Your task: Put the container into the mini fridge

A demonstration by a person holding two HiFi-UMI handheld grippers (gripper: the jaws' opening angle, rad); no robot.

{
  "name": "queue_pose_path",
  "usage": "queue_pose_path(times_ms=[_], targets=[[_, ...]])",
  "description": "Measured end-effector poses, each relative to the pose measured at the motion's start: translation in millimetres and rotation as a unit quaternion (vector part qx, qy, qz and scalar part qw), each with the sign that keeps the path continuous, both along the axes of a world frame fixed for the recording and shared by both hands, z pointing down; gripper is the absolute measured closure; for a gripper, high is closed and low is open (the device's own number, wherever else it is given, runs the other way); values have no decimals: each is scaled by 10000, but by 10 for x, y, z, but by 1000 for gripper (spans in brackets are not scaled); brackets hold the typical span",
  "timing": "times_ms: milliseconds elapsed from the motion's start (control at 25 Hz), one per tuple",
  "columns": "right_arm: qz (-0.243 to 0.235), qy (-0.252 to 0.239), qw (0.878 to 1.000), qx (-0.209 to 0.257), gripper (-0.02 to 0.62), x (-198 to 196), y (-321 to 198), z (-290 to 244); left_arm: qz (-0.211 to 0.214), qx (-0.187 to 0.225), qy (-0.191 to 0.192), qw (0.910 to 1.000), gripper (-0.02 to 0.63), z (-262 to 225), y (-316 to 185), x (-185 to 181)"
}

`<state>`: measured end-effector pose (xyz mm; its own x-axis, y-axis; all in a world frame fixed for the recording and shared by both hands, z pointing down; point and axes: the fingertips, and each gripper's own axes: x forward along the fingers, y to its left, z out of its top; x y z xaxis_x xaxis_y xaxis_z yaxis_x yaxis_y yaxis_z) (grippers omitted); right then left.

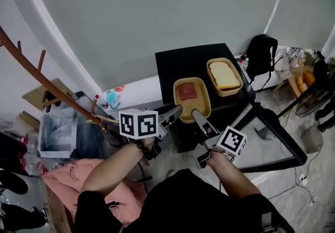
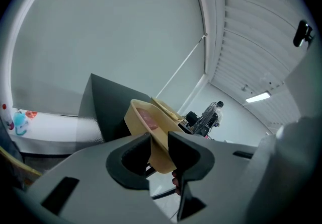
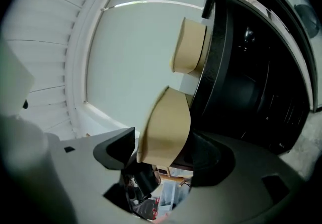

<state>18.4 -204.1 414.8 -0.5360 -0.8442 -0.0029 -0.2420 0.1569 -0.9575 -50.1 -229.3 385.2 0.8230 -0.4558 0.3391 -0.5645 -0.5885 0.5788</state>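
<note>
A yellow container [image 1: 191, 97] with pink food inside hangs in front of the black mini fridge [image 1: 191, 59]. My left gripper [image 1: 177, 112] is shut on its left rim; in the left gripper view the rim [image 2: 151, 132] sits pinched between the dark pads. My right gripper [image 1: 197, 115] is at the container's near edge with its jaws open wide. The container wall [image 3: 165, 126] stands between them, with a gap to the left pad [image 3: 118, 148]. A second yellow container [image 1: 224, 75] with pale contents rests on the fridge top. The fridge door [image 1: 272, 135] stands open to the right.
A black backpack [image 1: 260, 54] leans behind the fridge. A wooden coat rack [image 1: 47, 84] crosses the left side, above a pink cloth [image 1: 70, 180] and boxes. Cables and a fan [image 1: 314, 98] lie at the right. A person [image 2: 216, 112] stands far off.
</note>
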Motion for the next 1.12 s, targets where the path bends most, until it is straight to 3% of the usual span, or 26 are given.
queue_pose_path(times_ms=[440,720,960,1120], targets=[[499,-431,9978,0,331,75,-71,-41,0,-34,257,9997,485,-10,146,65],[472,-673,9966,-7,376,88,-26,-57,37,71,122,9999,477,45,208,67],[375,-662,9969,215,380,191,90,-70,332,606,-84,9976,452,-14,354,170],[374,-772,9960,262,380,259,157,-69,221,1053,-225,9939,451,-73,366,92]])
